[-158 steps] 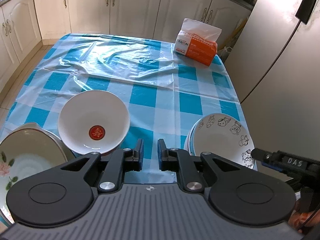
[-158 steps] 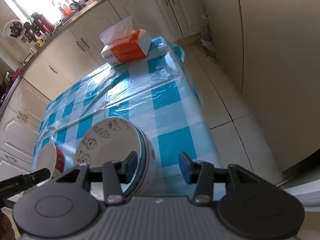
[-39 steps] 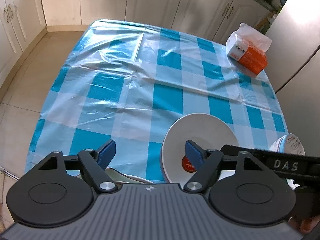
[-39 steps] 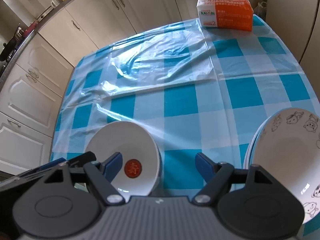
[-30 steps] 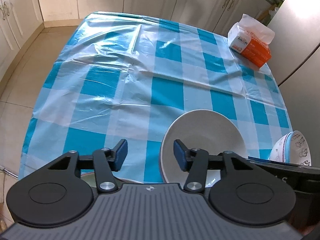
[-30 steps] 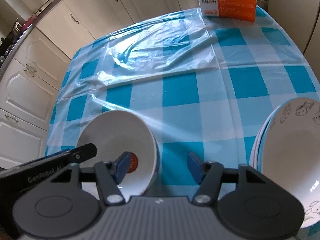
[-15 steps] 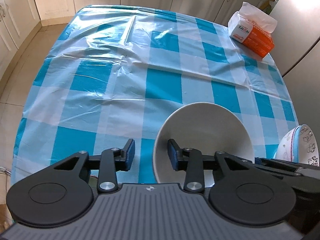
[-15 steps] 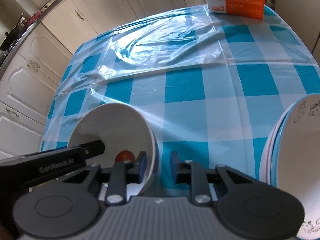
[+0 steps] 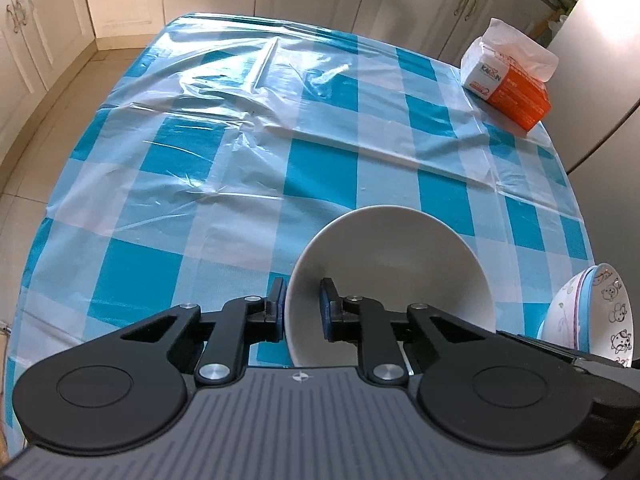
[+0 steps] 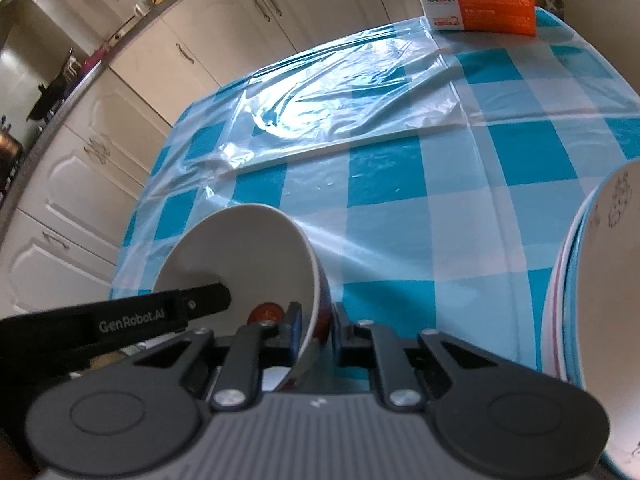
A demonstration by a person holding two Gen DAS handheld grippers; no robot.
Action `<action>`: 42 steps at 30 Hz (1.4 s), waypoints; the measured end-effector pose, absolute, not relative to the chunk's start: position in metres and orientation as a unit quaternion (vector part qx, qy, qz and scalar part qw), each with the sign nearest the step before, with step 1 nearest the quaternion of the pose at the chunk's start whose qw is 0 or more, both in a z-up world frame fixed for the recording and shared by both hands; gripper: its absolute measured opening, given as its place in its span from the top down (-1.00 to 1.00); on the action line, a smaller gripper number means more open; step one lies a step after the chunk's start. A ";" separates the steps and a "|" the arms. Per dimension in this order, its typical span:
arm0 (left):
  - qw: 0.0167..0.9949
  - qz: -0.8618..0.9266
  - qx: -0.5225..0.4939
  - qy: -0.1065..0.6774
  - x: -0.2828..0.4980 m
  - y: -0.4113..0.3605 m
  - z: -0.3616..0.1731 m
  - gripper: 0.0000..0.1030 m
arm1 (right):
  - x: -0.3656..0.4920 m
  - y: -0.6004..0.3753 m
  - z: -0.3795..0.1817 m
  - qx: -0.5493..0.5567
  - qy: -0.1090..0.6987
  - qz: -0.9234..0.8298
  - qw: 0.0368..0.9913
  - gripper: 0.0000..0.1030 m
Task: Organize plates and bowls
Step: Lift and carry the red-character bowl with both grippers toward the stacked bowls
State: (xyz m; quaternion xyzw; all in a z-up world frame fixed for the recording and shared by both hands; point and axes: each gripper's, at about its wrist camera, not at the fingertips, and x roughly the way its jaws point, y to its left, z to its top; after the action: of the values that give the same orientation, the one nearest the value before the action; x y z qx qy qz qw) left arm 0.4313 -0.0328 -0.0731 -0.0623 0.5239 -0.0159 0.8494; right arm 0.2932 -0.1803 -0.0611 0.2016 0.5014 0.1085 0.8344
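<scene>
Left claw point(image 9: 301, 307) closing on the near-left rim of the white bowl point(image 9: 394, 264) — one pad outside the wall, one inside, a sliver of gap visible on the inner side, so not fully seated yet. Right claw point(image 10: 315, 330) closing too, nearly shut, rim of the same bowl point(image 10: 240, 252) pinched between its pads; red mark visible at the bottom of the bowl. The bowl sits tilted, near the table's front edge, roughly mid-width.

Risks, as I judge them:
- Two claws on one rim — if the hands move out of step, the bowl twists and one pad slips off the glazed wall.
- Thin rim grip on a smooth bowl; a fast lift could let it pivot and drop on the table point(image 9: 320, 168) or off the front edge.
- The stack of cartoon bowls point(image 10: 600, 320) stands just beside it on the right, close to the front-right corner. Swinging right risks a knock.
- The plastic sheet point(image 9: 248, 80) over the cloth is wrinkled and loose — could drag or snag under anything slid across it.

Room: centre and far half of the table are open; only the tissue box point(image 9: 508, 80) at the far-right corner. Left edge drops to tiled floor, cupboards beyond. Up and forward looks the safest path.
</scene>
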 end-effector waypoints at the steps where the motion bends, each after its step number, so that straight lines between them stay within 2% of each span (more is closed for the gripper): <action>1: 0.850 -0.013 -0.063 0.523 0.430 -0.033 -0.073 0.64 | 0.294 -0.181 -0.061 0.208 0.501 0.108 0.833 0.77; 17: 0.856 -0.002 -0.100 0.507 0.424 -0.041 -0.056 0.78 | 0.295 -0.197 -0.051 0.211 0.487 0.111 0.840 0.80; 42: 0.877 -0.036 -0.127 0.462 0.403 -0.071 0.002 0.84 | 0.277 -0.235 0.003 0.220 0.429 0.124 0.868 0.80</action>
State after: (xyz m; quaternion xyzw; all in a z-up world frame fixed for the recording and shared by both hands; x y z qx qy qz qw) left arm 0.4034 -0.0712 0.0017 -0.1268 0.4617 -0.0362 0.8772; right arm 0.2768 -0.2352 0.0028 0.2199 0.4286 0.1238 0.8675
